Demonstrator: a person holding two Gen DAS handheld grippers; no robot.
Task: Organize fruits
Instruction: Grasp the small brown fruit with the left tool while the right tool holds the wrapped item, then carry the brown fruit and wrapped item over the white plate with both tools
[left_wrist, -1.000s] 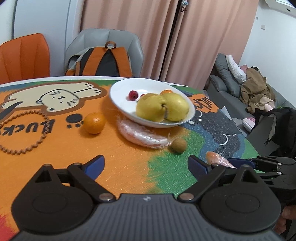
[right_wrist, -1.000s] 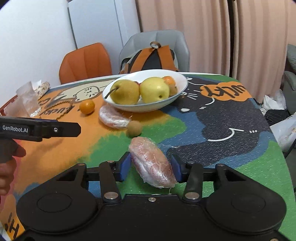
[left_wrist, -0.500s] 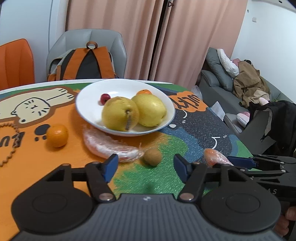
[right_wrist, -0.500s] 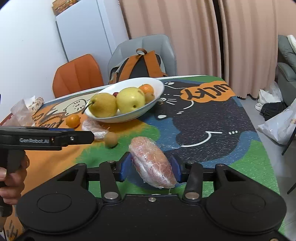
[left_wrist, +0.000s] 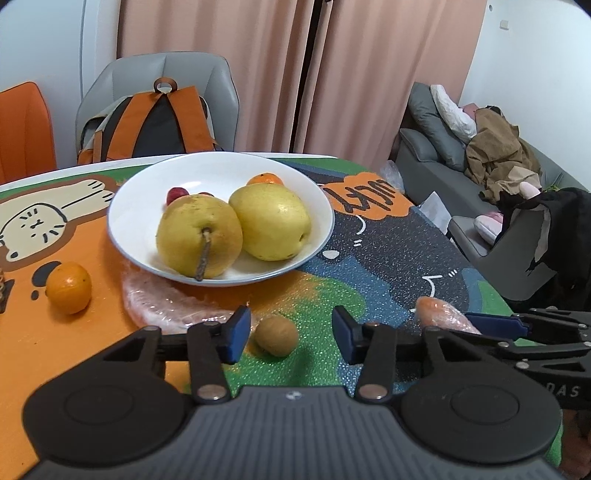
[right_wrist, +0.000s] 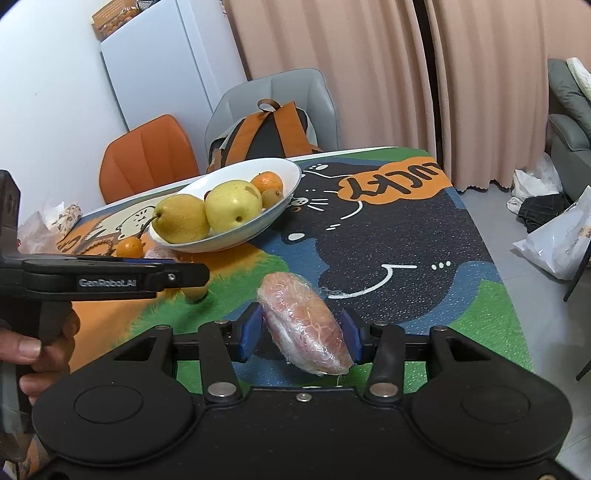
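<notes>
A brown kiwi (left_wrist: 277, 336) lies on the cartoon table mat between the pads of my left gripper (left_wrist: 289, 334). Its jaws are closing, and a gap still shows on each side of the kiwi. My right gripper (right_wrist: 301, 334) is shut on a plastic-wrapped pink fruit (right_wrist: 306, 325), held above the mat. The white bowl (left_wrist: 140, 206) holds two yellow pears (left_wrist: 199, 236), an orange (left_wrist: 264, 179) and a small red fruit (left_wrist: 176, 194). A second wrapped fruit (left_wrist: 162, 302) and a mandarin (left_wrist: 68, 288) lie beside the bowl.
Behind the table stand a grey chair (left_wrist: 166, 70) with an orange backpack (left_wrist: 155, 122) and an orange chair (right_wrist: 147, 155). A sofa (left_wrist: 436, 147) and bags on the floor (right_wrist: 554, 236) are off the right edge. A person's hand (right_wrist: 40, 350) holds the left gripper.
My left gripper has moved in over the kiwi and its jaws have narrowed around it. The right gripper has shifted a little sideways, still holding the wrapped fruit.
</notes>
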